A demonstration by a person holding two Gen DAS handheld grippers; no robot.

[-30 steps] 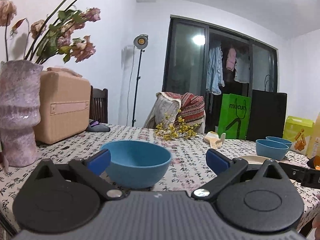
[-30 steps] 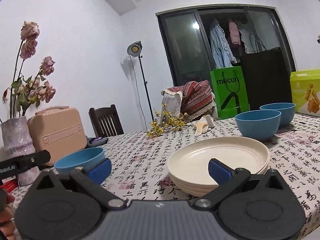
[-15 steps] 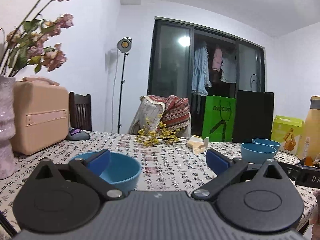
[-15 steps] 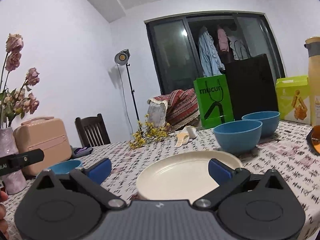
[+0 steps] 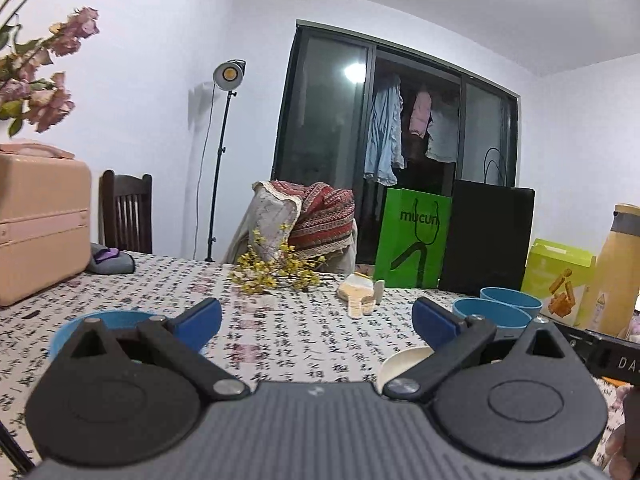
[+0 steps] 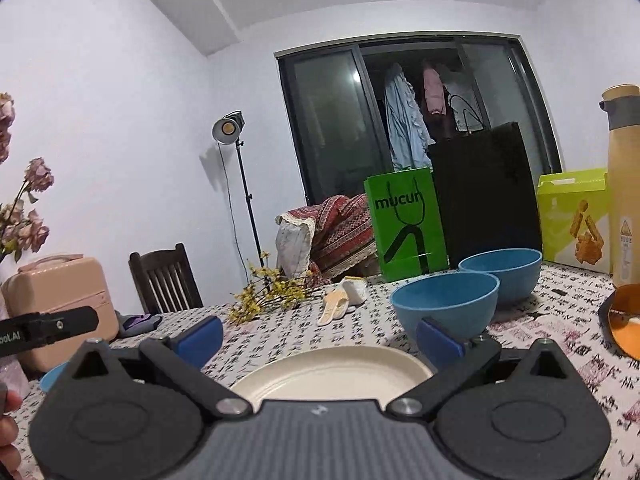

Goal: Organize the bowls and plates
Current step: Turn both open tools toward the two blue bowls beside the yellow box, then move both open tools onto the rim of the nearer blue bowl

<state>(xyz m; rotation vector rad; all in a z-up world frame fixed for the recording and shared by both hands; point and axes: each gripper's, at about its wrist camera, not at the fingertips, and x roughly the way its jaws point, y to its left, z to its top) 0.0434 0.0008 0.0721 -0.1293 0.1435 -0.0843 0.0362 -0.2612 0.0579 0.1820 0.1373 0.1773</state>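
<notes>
Both claws, left gripper (image 5: 316, 314) and right gripper (image 6: 320, 334), released; 3 blue bowls (image 6: 446, 304), cream plates (image 6: 332, 374).

I read "mucun" in dark letters on the green paper bag (image 6: 405, 227) at the far edge of the table. On the black bar (image 5: 612, 360) at the right of the left view I read only "DA" (the rest is cut off). The tablecloth (image 5: 304, 344) carries printed Chinese characters, too small for me to read.
</notes>
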